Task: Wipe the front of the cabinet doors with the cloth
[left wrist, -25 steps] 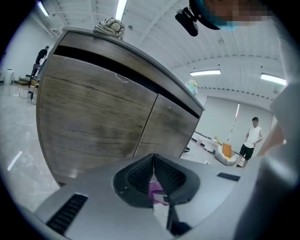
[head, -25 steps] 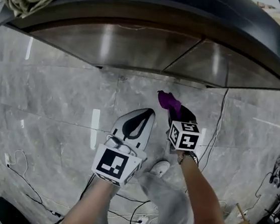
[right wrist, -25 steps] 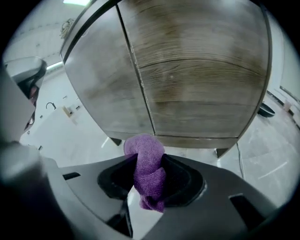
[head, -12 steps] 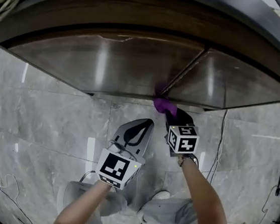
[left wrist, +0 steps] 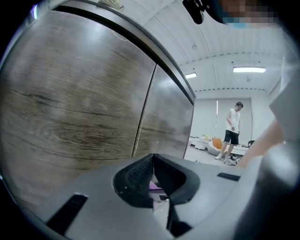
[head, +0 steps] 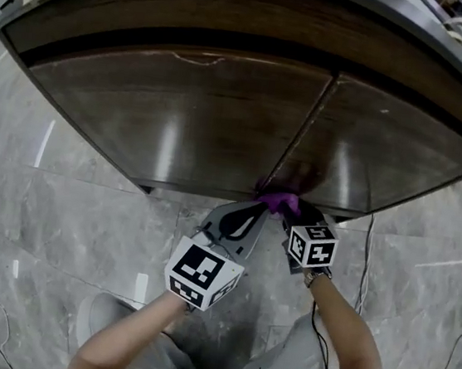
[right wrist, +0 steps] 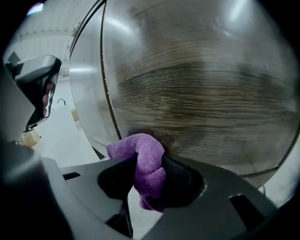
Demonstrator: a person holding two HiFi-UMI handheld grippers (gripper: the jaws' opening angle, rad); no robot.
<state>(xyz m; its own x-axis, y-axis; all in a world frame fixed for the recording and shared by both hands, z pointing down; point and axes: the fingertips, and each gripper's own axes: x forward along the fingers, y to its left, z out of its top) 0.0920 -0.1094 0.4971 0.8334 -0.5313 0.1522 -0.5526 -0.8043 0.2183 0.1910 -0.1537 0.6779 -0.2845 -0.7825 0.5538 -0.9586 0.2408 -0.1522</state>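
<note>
– At the bottom edge of the cabinet doors, just beside the seam between them, the purple cloth is seen from the head view as a small bunched lump.

– More is given by the right gripper view: the cloth is shown as a thick, twisted fold of plush fabric. It is pressed against the glossy wood grain of the right door, low down, with a dark patch on the door around it.

– How is it held?

– It is clamped between the jaws of the right hand-held gripper, with one end pushed out ahead and another hung below the jaws.

– And the left hand-held gripper?

– It is held just beside the cloth, and its jaws are drawn together on nothing. In its own view only a sliver of purple is glimpsed through the slit.

– Anything else seen from only one view?

– A person standing far off in a bright room is caught only by the left gripper view. The grey marble floor is laid out by the head view.
</note>
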